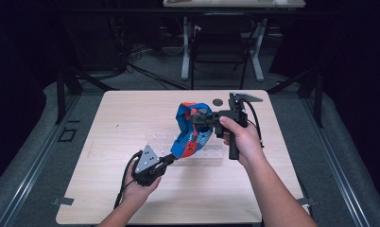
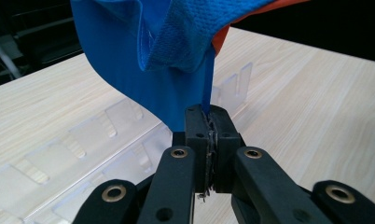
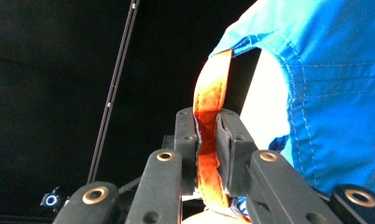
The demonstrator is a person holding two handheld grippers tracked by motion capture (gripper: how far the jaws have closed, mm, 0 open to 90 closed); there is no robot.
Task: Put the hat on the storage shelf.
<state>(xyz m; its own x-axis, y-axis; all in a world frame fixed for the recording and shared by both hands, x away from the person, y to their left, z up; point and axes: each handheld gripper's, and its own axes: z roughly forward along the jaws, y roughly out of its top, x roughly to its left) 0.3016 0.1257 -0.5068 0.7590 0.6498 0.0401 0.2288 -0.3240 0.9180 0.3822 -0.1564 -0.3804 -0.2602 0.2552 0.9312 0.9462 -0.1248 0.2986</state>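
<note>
Both grippers clamp a blue-and-orange cap [image 1: 190, 130] above the table [image 1: 112, 142]: left gripper [image 2: 209, 140] on blue fabric, right gripper [image 3: 209, 144] on its orange strap [image 3: 212, 93]. Mid-handling; next likely lowering it toward the clear tray [image 2: 83, 140].

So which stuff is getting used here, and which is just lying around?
In use:
blue and orange cap
left gripper, pinching its blue edge
right gripper, pinching its orange strap

Lying about:
clear plastic tray
small dark disc
chair

Overhead light on table [image 1: 131, 113]; surroundings near black; soft shadows; gripper views sharp close, soft beyond.
</note>
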